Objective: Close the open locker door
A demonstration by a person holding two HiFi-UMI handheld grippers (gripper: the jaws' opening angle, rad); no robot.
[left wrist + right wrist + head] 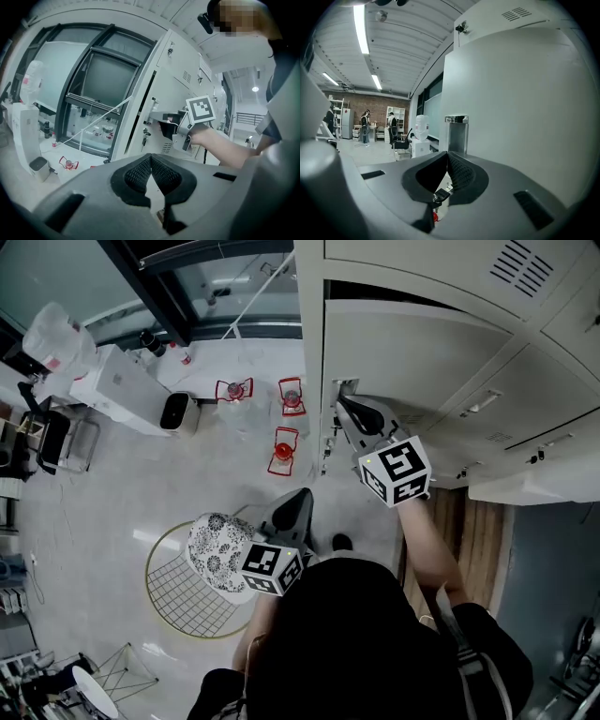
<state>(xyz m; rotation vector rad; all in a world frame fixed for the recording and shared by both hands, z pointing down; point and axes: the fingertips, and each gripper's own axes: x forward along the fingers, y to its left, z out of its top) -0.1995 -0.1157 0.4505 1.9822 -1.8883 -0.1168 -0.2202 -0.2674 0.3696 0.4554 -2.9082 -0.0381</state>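
While poised beside smooth pale-grey sheet-metal locker door (520,103) | right gripper (447,154): ribbed jaws together, empty | left gripper (151,157): likewise

Head view: from above the person, steeply down on floor (112,521) and lockers (422,352). Left gripper view: low, well back, faces lockers and windows (108,79). It shares right gripper (165,123) and lockers with head view. Right gripper view: close against door (525,103), room beyond at left.
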